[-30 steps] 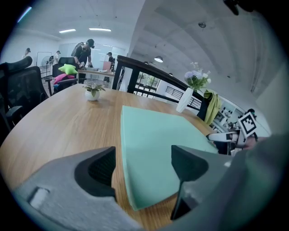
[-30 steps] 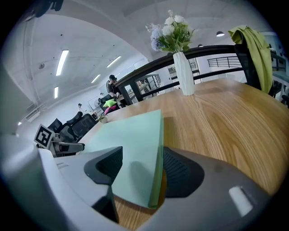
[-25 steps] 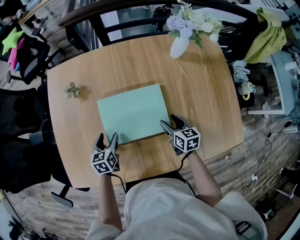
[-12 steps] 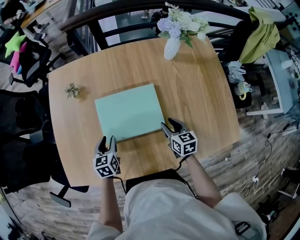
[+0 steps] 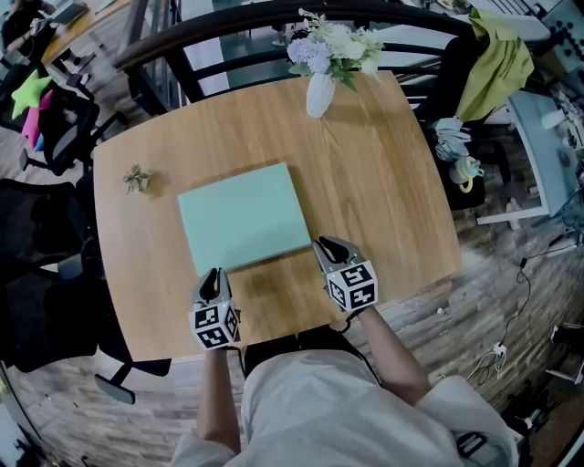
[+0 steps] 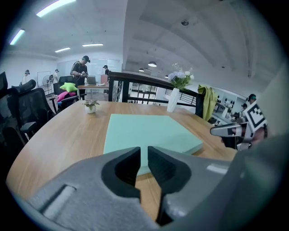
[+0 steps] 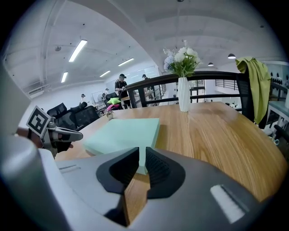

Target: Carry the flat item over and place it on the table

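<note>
Head view: we see one flat mint-green foam-like rectangular slab (image 5: 245, 217) lying flat on the rounded light-wood table (image 5: 374, 173), left of centre, with its long sides a bit skewed to the table edge. Bare wood lies on all four sides of it: a wide stretch to the right and toward the far edge, a narrower strip between its near edge and the table's near edge.

The left gripper (image 5: 213, 278) sits just off the slab's near-left corner and the right gripper (image 5: 327, 246) just off the near-right corner. Both are low over the near strip of table.

In the gripper views, both pairs of jaws are closing, each with only a thin slit left between dark ribbed pads and nothing in the slit. The slab lies beyond the tips, ungripped.

The slab is matte with square edges; the table has a smooth wood-grain top with rounded corners.

We count two grippers and one slab. One white ceramic vase of pale flowers (image 5: 319, 91) stands at the far edge, and one small potted plant (image 5: 137, 178) near the left edge, both well apart from the slab.

A black metal railing (image 5: 228, 23) runs behind the table.
</note>
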Tool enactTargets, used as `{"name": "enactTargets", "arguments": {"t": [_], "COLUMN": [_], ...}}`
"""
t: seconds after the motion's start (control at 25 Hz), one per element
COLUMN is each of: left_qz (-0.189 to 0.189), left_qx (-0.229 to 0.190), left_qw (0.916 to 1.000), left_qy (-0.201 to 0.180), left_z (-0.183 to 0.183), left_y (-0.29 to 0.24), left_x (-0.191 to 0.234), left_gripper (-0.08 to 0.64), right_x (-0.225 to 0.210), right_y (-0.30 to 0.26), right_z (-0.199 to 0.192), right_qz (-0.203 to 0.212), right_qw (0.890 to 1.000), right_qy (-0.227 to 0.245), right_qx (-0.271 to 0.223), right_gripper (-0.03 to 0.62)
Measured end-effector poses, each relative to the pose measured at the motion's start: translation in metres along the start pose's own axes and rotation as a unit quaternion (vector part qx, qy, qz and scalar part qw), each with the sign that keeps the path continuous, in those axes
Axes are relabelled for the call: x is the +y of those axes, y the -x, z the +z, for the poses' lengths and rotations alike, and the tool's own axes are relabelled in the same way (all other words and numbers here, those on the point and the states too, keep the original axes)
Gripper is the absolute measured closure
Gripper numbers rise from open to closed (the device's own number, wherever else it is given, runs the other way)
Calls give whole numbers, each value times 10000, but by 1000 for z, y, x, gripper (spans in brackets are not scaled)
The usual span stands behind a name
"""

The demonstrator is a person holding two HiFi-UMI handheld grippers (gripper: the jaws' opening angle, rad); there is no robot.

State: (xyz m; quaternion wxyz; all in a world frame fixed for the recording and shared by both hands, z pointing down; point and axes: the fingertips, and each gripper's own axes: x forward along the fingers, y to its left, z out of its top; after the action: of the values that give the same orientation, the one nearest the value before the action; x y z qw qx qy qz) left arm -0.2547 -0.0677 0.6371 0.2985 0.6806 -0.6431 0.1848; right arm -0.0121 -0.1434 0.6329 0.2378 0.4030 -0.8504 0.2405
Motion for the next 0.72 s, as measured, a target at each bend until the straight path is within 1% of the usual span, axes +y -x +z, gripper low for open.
{"name": "enactTargets", "arguments": {"t": [0.08, 0.24, 0.72], "left_qz": [-15, -94, -243], "left_qx": [-8, -11, -10], "left_qw": [10000, 9999, 9994], "left_qy": [-19, -47, -264], "left_z": [-1, -5, -14], "left_y": [2, 5, 9], "left_x": [-8, -26, -76], "left_gripper": [519, 545, 555], "right_x": [2, 5, 15], "right_y": [5, 13, 32], "right_z": [-2, -5, -14], "right_qz": [30, 101, 284], "right_qw": [10000, 9998, 9985], "right_qy": [67, 156, 467], "right_qx": [1, 12, -15], "right_gripper": [541, 581, 581]}}
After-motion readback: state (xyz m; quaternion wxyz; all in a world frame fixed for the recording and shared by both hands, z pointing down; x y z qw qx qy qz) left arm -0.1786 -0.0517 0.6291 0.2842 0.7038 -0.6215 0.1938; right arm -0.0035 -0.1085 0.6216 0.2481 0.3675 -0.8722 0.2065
